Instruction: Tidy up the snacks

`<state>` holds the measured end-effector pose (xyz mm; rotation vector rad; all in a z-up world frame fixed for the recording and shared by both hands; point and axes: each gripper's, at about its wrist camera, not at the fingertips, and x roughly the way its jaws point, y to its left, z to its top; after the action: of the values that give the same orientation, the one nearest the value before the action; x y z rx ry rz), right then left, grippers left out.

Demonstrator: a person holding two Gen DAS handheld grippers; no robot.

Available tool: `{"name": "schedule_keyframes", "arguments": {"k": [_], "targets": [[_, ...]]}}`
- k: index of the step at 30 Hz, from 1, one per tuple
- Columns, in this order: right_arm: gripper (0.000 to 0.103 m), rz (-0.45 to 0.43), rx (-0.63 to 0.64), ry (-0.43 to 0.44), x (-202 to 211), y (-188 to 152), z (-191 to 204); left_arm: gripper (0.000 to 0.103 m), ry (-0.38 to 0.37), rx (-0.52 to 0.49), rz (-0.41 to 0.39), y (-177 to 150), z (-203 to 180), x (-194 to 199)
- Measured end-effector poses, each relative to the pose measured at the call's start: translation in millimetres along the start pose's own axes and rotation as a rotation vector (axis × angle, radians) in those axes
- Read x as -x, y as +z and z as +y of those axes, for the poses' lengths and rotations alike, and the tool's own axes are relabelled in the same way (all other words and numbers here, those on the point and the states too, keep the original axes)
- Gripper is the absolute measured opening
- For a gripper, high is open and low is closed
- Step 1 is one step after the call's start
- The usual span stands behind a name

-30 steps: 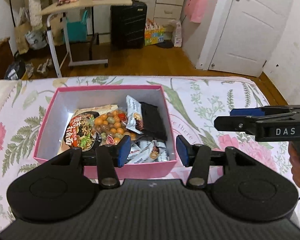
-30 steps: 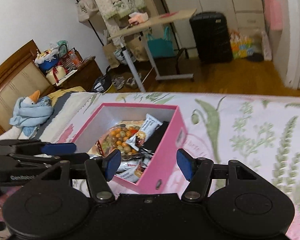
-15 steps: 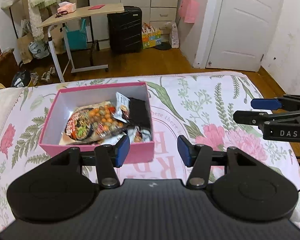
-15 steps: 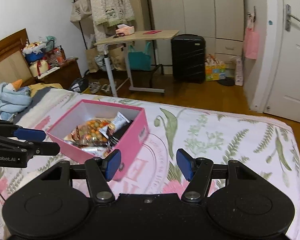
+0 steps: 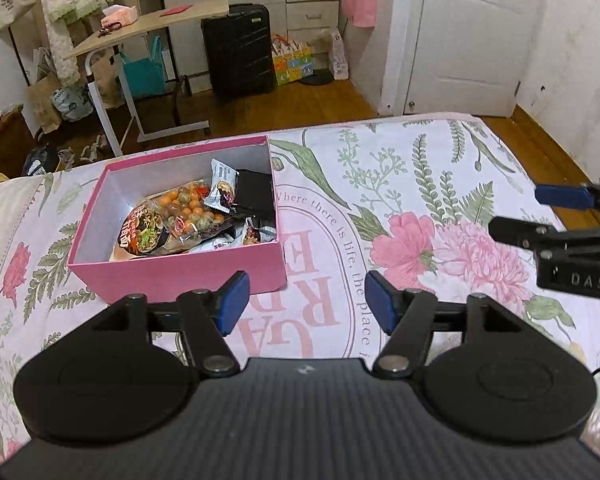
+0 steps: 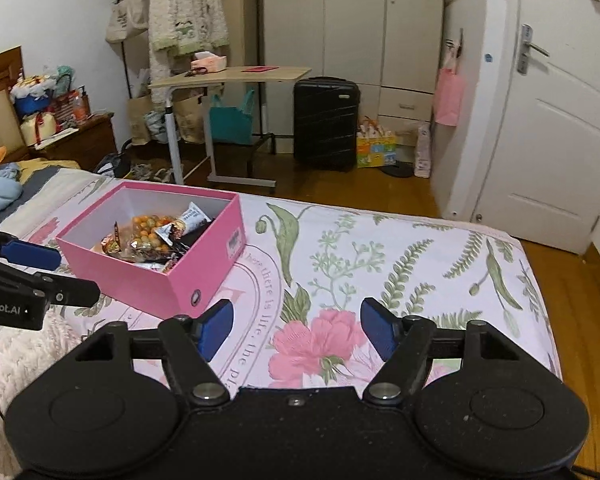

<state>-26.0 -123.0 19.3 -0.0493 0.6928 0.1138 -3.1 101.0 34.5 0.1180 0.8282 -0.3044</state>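
Both my left gripper (image 5: 303,298) and right gripper (image 6: 296,330) are spread, holding nothing. The snack packets (image 5: 196,216) in the pink box (image 5: 180,270) look light and crinkly; I'd pinch a sealed edge.

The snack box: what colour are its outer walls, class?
Pink outside, pale inside; the box shows best in the right wrist view.

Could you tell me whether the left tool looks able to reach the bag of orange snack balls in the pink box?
Probably yes: the left tool is open, the pink box has no lid, and the bag of orange snack balls lies exposed on top.
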Motion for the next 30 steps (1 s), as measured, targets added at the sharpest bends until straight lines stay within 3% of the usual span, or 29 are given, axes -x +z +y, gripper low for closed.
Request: {"name": "schedule_keyframes", "arguments": {"k": [5,8,10,17,25,30], "targets": [[0.08,0.009,-0.031,-0.029,1.1,-9.0,-6.4,0.074,0.017,0.011,-0.035,-6.3,-6.9,-0.8],[0.094,0.003,-0.067,-0.041,-0.8,-11.0,-12.4,0.083,0.026,0.022,-0.061,-10.1,-10.2,-3.7],[0.095,0.004,-0.076,-0.048,-4.1,-13.0,-14.7,0.087,0.028,0.028,-0.077,-12.1,-11.4,-5.4],[0.096,0.059,-0.065,-0.15,-19.4,-16.0,-12.7,0.089,0.02,0.066,-0.09,-14.5,-9.4,-14.3],[0.096,-0.032,-0.095,-0.126,-2.1,-17.9,-9.0,0.089,0.019,0.114,-0.142,-18.4,-4.2,-14.4],[0.096,-0.037,-0.103,-0.14,1.9,-21.4,-5.9,0.089,0.013,0.127,-0.167,-22.5,-5.9,-13.6]]}}
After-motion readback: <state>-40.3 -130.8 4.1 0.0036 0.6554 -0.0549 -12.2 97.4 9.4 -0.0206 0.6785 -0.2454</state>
